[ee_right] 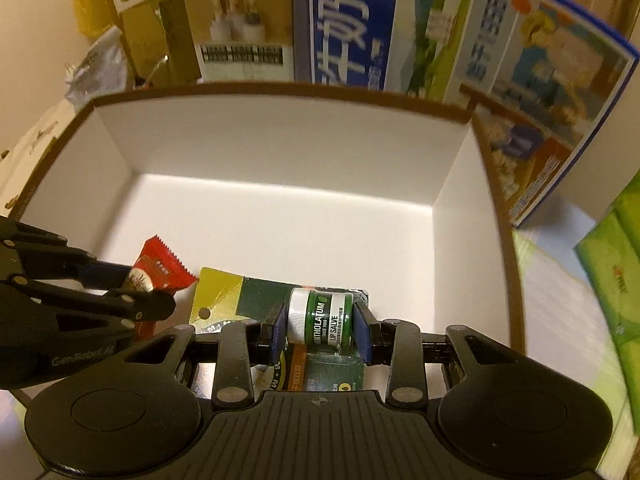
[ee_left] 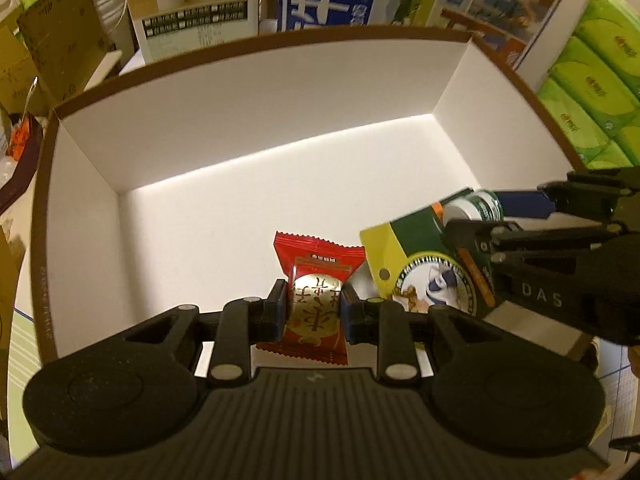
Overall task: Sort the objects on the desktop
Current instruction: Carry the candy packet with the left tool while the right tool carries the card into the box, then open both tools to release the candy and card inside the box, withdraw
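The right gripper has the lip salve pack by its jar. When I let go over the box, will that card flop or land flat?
The lip salve pack is probably top-heavy: the right gripper clamps the jar, and thin card sticks out past it, so the jar end likely drops first. The card looks stiff enough not to droop. The jar is round, but the flat backing should stop it rolling on the white box floor.
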Tool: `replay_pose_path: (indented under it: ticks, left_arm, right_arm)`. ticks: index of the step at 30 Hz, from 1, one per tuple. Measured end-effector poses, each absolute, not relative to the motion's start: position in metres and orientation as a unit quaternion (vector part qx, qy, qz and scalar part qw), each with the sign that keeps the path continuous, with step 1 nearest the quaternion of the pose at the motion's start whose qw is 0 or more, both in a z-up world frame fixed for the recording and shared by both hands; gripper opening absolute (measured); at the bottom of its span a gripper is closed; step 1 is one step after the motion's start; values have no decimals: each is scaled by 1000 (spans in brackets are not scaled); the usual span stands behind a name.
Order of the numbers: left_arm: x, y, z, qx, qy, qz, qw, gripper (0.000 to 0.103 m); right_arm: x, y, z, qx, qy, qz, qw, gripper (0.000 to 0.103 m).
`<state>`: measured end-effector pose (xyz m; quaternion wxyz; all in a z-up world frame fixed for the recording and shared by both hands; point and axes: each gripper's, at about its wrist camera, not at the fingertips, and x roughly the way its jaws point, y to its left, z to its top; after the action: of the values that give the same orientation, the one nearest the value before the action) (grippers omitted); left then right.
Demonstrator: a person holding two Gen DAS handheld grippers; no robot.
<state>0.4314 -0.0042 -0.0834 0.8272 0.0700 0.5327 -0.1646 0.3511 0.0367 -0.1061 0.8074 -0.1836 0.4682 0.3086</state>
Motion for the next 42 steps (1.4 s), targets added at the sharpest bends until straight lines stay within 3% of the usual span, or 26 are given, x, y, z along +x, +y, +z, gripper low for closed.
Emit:
replay_pose_path:
  ticks: [7,8,9,11,12,18,29,42]
  left_arm:
    - [442,-5,-96,72,559,-161,810,24]
    - [442,-4,-97,72,562,-159,809,27]
    - [443,-3,-97,70,564,-159,807,34]
    - [443,-2,-95,72,564,-156,808,45]
    - [442,-2,-94,76,563,-153,808,54]
    - [437,-1,-89,87,561,-151,809,71]
    - [426,4,-78,102,552,-139,816,82]
    - [402,6,-54,106,535,-137,827,84]
  right_arm:
    - [362,39,-115,-186,496,311,789,33]
    - [362,39,-115,-188,498,312,787,38]
    - [362,40,-114,-192,497,310,787,57]
    - [360,38,-110,-196,484,308,795,80]
    - [358,36,-108,-193,480,314,796,80]
    - [354,26,-102,-188,493,330,783,86]
    - [338,26,-93,-202,497,348,769,101]
    - [315,18,-64,-208,477,354,777,101]
